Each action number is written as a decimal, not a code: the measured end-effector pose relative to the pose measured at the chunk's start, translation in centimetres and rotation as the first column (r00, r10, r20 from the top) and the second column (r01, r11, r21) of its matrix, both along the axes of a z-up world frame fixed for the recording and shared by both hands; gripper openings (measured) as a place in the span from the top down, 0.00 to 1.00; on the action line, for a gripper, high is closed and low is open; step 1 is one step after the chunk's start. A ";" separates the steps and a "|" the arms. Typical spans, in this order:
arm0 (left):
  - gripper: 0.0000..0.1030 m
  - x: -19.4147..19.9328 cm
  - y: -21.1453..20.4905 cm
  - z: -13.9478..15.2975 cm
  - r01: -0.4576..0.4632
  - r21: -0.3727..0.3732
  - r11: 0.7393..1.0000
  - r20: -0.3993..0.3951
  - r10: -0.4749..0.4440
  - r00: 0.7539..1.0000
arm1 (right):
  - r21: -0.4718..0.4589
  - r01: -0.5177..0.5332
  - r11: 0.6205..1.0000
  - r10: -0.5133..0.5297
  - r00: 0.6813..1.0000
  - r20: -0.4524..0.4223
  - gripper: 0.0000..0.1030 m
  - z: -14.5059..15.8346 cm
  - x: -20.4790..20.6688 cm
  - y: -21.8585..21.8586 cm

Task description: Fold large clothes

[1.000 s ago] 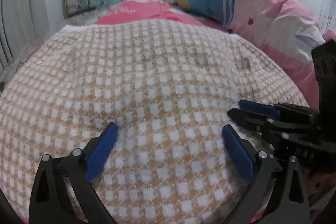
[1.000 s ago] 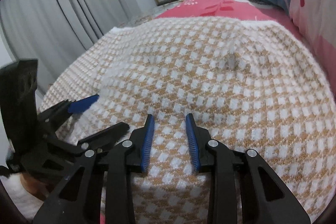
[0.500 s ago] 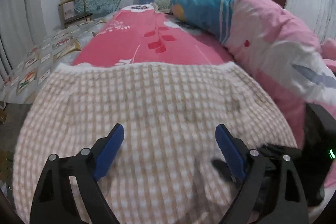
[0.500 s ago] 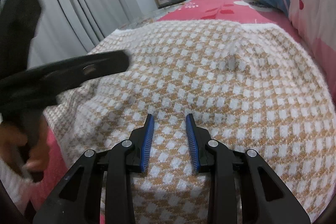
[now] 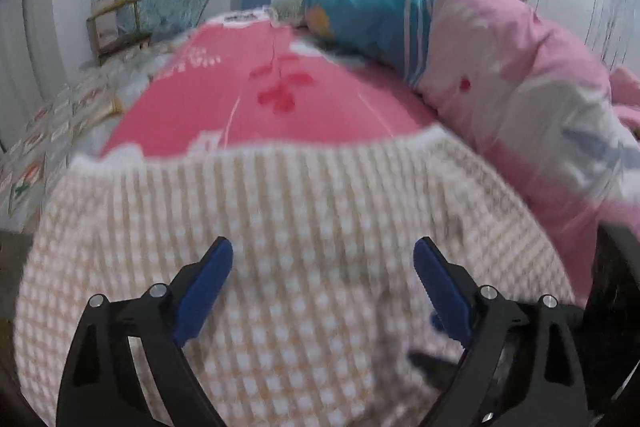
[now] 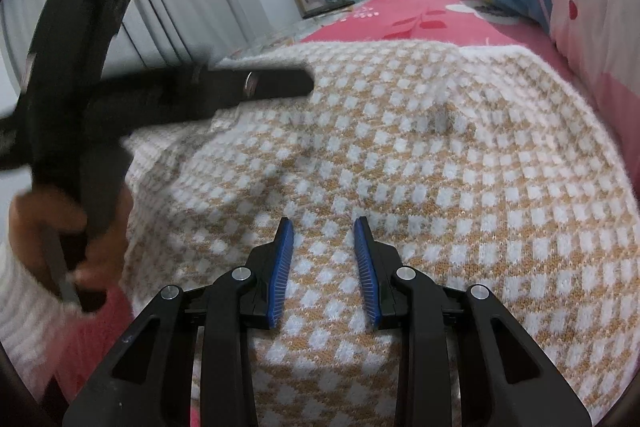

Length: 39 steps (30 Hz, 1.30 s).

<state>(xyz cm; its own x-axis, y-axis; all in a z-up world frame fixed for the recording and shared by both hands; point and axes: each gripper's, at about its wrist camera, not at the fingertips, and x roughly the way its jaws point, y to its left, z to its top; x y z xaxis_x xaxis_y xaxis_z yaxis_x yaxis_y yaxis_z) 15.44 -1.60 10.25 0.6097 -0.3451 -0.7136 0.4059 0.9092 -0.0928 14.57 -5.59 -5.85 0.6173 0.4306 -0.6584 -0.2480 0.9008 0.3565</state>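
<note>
We see the checked knit sweater (image 6: 420, 167), tan and white squares in soft wool, spread flat on the pink bed sheet (image 5: 280, 95), its white ribbed edge facing the puffy pink quilt (image 5: 520, 75). Our left claw (image 5: 323, 269) hangs above it with jaws wide apart, having just been opening slightly, nothing between them. Our right claw (image 6: 323, 259) stands partly open over the knit; whether it pinches fabric we cannot tell.

Beyond the checked sweater (image 5: 304, 227), the pink bedsheet (image 5: 280, 115) lay free; the rolled quilt (image 5: 520, 75) blocked the right side.
</note>
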 end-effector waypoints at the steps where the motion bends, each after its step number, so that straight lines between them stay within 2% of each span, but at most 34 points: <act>1: 0.13 0.5 -0.7 0.0 -0.009 0.001 1.000 -0.010 0.009 1.000 | 0.000 0.000 1.000 0.000 1.000 0.000 0.72 0.0 0.0 0.0; 2: 0.13 2.1 -0.5 -1.4 -0.022 -0.011 1.000 -0.059 0.021 0.998 | -0.001 0.001 1.000 -0.001 1.000 0.000 0.72 0.0 0.0 0.0; 3: 0.08 2.9 -0.8 -2.6 -0.028 -0.017 0.999 -0.088 0.026 0.996 | -0.004 0.001 1.000 -0.001 1.000 -0.002 0.72 -0.1 0.0 0.0; 5: 0.04 4.0 -1.7 -4.0 -0.015 0.020 1.000 -0.093 0.016 0.995 | -0.006 0.002 1.000 -0.002 1.000 -0.009 0.72 -0.3 0.1 0.0; 7: 0.04 4.6 -1.6 -3.8 -0.008 0.048 0.999 -0.097 0.012 0.995 | -0.002 0.002 1.000 -0.002 1.000 -0.004 0.72 -0.2 -0.1 -0.1; 10: 0.04 5.2 0.0 -3.7 0.013 0.023 1.000 -0.106 -0.011 0.994 | -0.002 0.001 1.000 -0.001 1.000 0.001 0.72 0.0 -0.3 -0.2; 13: 0.10 3.2 2.6 -2.4 -0.055 0.002 0.998 -0.071 0.055 0.996 | 0.007 0.000 1.000 0.000 1.000 0.005 0.72 -0.1 -0.6 -0.4; 14: 0.10 2.9 4.9 -2.3 -0.075 -0.041 0.996 -0.069 0.072 0.995 | 0.007 0.000 1.000 0.000 1.000 0.005 0.72 -0.1 -0.6 -0.4; 16: 0.11 1.9 9.5 -2.5 -0.122 -0.072 0.990 -0.063 0.117 0.991 | 0.010 0.000 1.000 -0.001 1.000 0.006 0.72 -0.1 -0.7 -0.4; 18: 0.13 0.7 11.9 -3.3 -0.140 -0.054 0.989 -0.049 0.137 0.989 | 0.012 0.000 1.000 0.000 1.000 0.007 0.72 -0.2 -0.8 -0.5; 20: 0.13 -0.1 13.2 -5.2 -0.144 0.010 0.990 -0.048 0.144 0.988 | 0.011 0.001 1.000 -0.001 1.000 0.007 0.72 -0.2 -0.8 -0.5; 21: 0.13 0.4 14.5 -6.9 -0.131 0.042 0.991 -0.072 0.134 0.988 | 0.010 0.000 1.000 0.000 1.000 0.006 0.72 -0.2 -0.8 -0.5; 23: 0.11 1.7 16.2 -9.0 -0.129 0.060 0.990 -0.035 0.131 0.991 | -0.006 -0.002 1.000 0.002 1.000 0.001 0.72 -0.3 -0.7 -0.3; 25: 0.07 3.5 16.3 -10.1 -0.131 0.059 0.990 -0.056 0.134 0.989 | -0.018 0.000 1.000 0.000 1.000 0.002 0.72 -0.3 -0.6 -0.3; 26: 0.06 5.2 18.1 -10.4 -0.120 0.053 0.991 -0.076 0.124 0.989 | -0.014 -0.001 1.000 0.001 1.000 0.000 0.72 -0.2 -0.7 -0.2; 27: 0.06 6.0 17.6 -10.3 -0.114 0.051 0.992 -0.081 0.118 0.990 | -0.011 -0.001 1.000 0.001 1.000 -0.001 0.72 -0.2 -0.7 -0.3; 29: 0.08 7.5 19.6 -9.8 -0.104 0.051 0.993 -0.085 0.108 0.990 | -0.015 0.000 1.000 0.000 1.000 0.005 0.72 0.0 -0.8 -0.1; 30: 0.09 7.4 18.4 -8.8 -0.107 0.058 0.993 -0.080 0.112 0.990 | -0.008 0.000 1.000 0.000 1.000 0.005 0.72 0.0 -0.8 -0.3; 33: 0.11 7.6 22.5 -7.9 -0.120 0.033 0.992 -0.046 0.121 0.992 | 0.000 -0.001 1.000 0.001 1.000 0.004 0.72 -0.1 -0.8 -0.3; 35: 0.11 8.8 24.8 -8.9 -0.100 0.049 0.994 -0.062 0.103 0.993 | -0.001 -0.001 1.000 0.001 1.000 0.005 0.72 -0.1 -0.8 -0.3; 37: 0.08 11.3 25.5 -11.2 -0.076 0.110 0.991 -0.052 0.082 0.995 | -0.002 -0.002 1.000 0.002 1.000 0.002 0.72 -0.2 -0.8 -0.4; 39: 0.04 14.5 24.8 -11.6 -0.076 0.093 0.993 -0.056 0.081 0.995 | -0.009 -0.001 1.000 0.001 1.000 0.004 0.72 -0.2 -0.7 -0.2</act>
<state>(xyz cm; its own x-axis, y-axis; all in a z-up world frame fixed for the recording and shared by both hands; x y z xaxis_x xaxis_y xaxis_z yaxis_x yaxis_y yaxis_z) 29.93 23.24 -1.30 0.5875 -0.2303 -0.7757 0.3292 0.9438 -0.0309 13.83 -5.82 -6.09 0.6194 0.4252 -0.6600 -0.2506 0.9037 0.3470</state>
